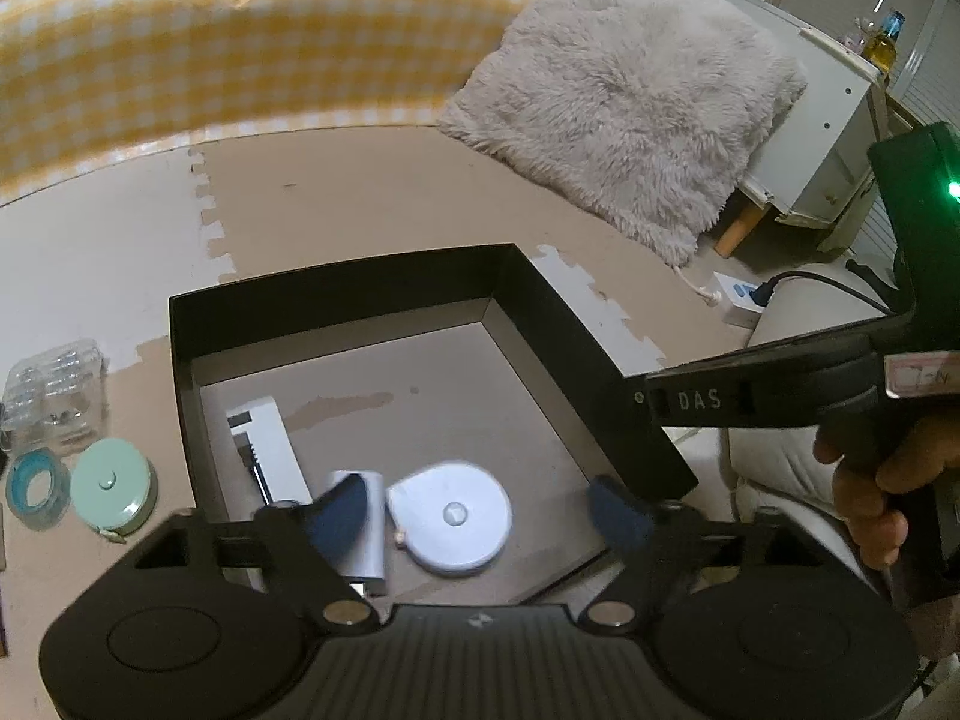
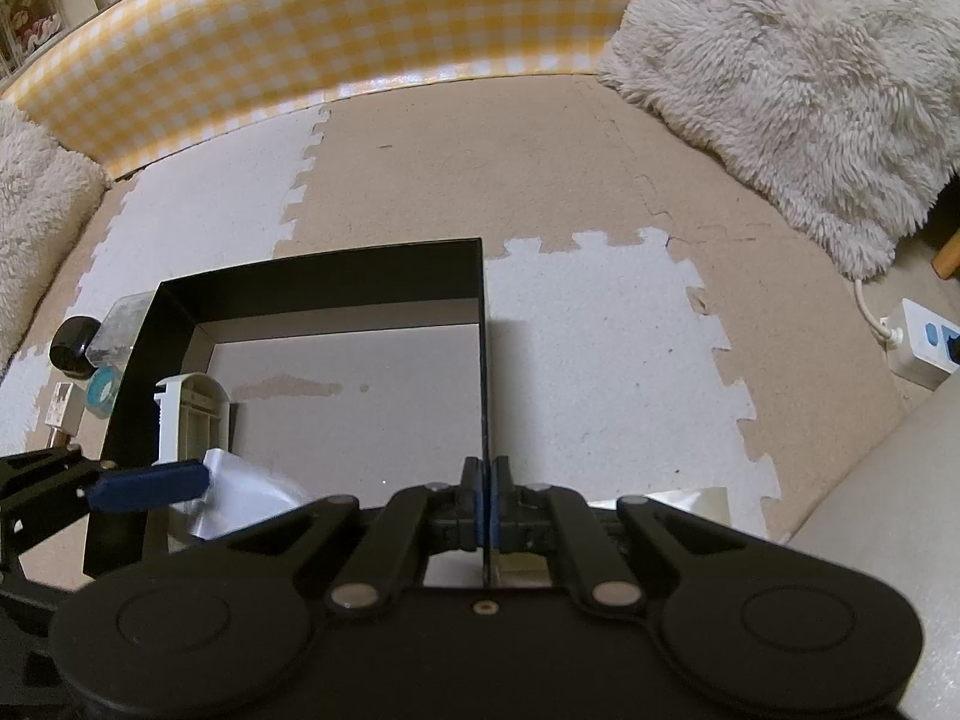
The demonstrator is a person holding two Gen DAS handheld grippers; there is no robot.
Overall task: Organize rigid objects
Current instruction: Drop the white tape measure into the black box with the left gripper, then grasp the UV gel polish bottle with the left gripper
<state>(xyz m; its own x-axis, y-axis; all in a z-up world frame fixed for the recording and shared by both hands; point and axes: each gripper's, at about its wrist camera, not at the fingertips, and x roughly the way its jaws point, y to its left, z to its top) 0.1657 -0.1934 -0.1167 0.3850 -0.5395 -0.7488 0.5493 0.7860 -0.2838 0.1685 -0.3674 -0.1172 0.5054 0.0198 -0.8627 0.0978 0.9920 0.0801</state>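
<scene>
A black open box (image 1: 336, 288) stands on the foam floor mat; it also shows in the right wrist view (image 2: 312, 267). Inside lie a white round tape measure (image 1: 450, 516), a silver flat block (image 1: 369, 534) and a white plastic device (image 1: 264, 450). My left gripper (image 1: 480, 510) is open above the white tape measure, which looks blurred. My right gripper (image 2: 486, 504) is shut on the box's right wall (image 2: 485, 360). Left of the box lie a mint tape measure (image 1: 114, 489), a blue tape roll (image 1: 33, 489) and a clear plastic case (image 1: 51, 387).
A fluffy grey cushion (image 1: 630, 96) lies at the back right. A yellow checked barrier (image 1: 210, 42) runs along the back. A white power strip (image 2: 918, 348) with a cable lies at the right. A small black round object (image 2: 72, 345) sits left of the box.
</scene>
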